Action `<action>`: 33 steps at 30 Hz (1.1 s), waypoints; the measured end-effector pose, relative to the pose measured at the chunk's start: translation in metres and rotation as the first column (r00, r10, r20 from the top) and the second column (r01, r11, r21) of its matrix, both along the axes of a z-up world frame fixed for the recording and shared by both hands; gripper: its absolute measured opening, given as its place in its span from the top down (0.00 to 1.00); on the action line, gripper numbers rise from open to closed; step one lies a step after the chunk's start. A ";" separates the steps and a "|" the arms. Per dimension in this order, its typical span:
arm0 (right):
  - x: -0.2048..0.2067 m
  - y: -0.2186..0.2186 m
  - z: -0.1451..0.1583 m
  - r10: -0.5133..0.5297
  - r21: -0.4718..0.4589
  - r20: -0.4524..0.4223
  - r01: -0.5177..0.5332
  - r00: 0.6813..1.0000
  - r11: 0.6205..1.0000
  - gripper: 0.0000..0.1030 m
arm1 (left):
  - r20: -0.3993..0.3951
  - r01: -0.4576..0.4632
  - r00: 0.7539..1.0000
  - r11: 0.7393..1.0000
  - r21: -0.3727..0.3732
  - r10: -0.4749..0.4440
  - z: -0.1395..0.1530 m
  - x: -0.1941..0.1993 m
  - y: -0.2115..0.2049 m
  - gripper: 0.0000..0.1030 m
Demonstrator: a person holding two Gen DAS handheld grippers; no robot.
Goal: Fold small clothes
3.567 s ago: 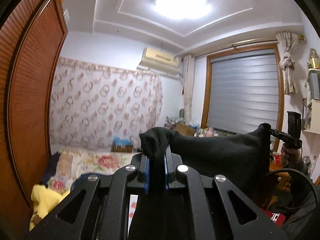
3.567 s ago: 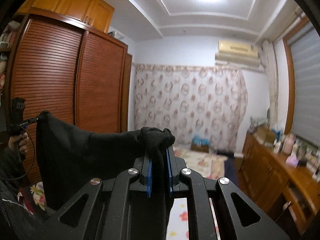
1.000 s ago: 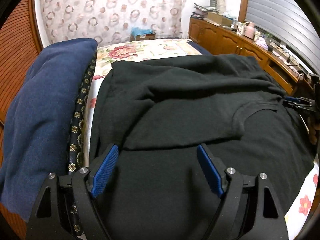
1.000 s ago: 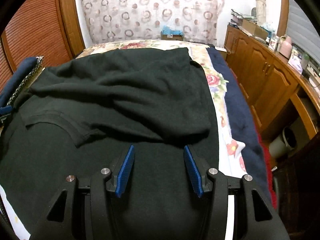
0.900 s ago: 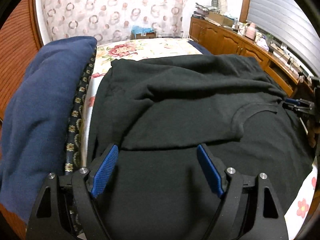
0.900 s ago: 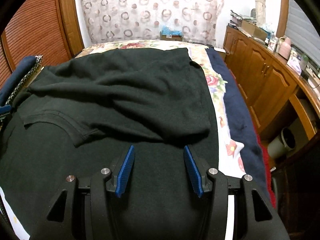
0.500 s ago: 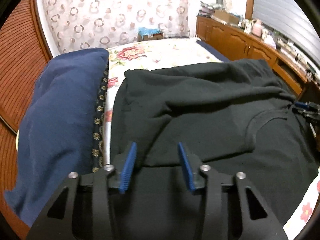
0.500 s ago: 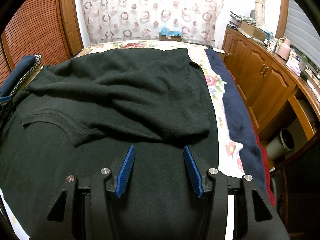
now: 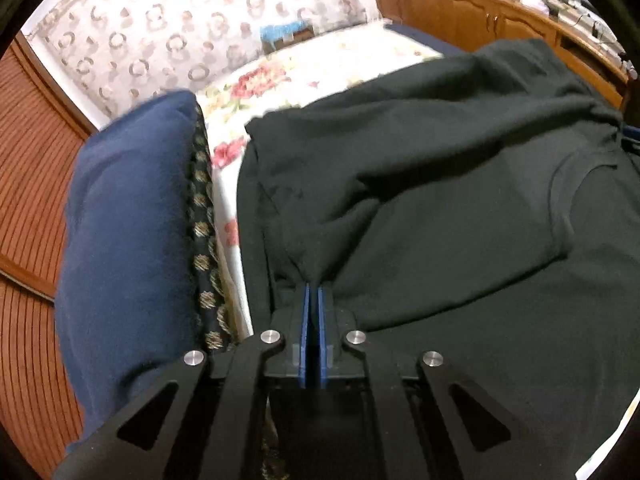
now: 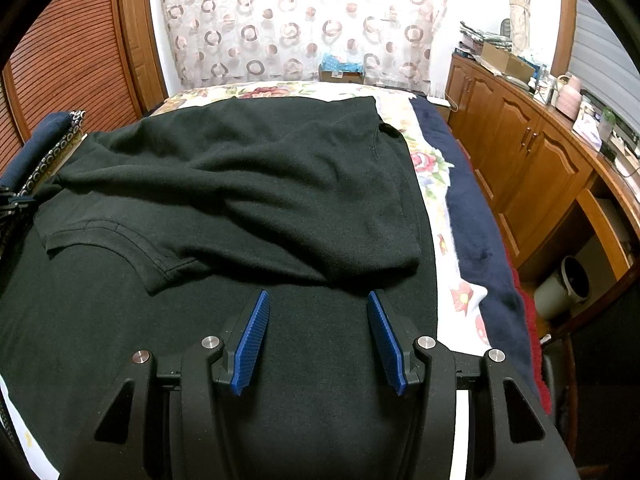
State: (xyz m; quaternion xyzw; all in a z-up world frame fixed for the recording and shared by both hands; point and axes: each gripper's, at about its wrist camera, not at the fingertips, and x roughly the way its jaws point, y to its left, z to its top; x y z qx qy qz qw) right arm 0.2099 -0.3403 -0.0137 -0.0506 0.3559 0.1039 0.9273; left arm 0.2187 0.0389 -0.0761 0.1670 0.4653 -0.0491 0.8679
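The bed carried a black shirt, folded over on itself. The left gripper had just closed its jaws, pinching the shirt's folded edge. The right gripper hovered above the shirt, jaws half-open around nothing.

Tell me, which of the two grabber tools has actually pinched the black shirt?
The left gripper: its blue pads have just closed together on a tuft of the black shirt. The right gripper hangs open above the cloth, pinching nothing.

The black garment runs off the frame's right edge, and the curtained far wall is blurred.
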 end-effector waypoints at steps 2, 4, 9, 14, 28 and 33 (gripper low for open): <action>-0.001 -0.002 -0.001 -0.001 0.009 0.001 0.001 1.000 1.000 0.48 | 0.047 -0.008 0.999 0.998 -0.055 0.010 0.015 -0.007 0.006 0.96; -0.002 -0.005 -0.001 -0.010 0.029 0.004 0.010 1.000 1.000 0.48 | 0.088 -0.009 0.996 0.995 -0.103 0.018 0.031 -0.015 0.011 0.96; -0.002 -0.020 0.003 -0.039 0.083 0.024 0.037 0.999 0.996 0.48 | 0.136 0.019 0.991 0.989 -0.147 0.002 0.050 -0.029 0.009 0.96; 0.004 -0.023 0.001 -0.019 0.122 0.001 0.019 1.000 0.992 0.48 | 0.151 0.035 0.988 0.985 -0.169 -0.009 0.048 -0.032 0.007 0.96; 0.040 -0.022 -0.003 -0.092 0.067 -0.035 0.094 0.995 0.993 0.63 | 0.170 0.027 0.985 0.975 -0.220 0.011 0.043 -0.036 0.010 0.96; 0.035 -0.018 0.003 -0.064 0.060 -0.006 0.064 0.998 0.996 0.93 | 0.179 0.028 0.984 0.974 -0.226 0.013 0.044 -0.038 0.009 0.96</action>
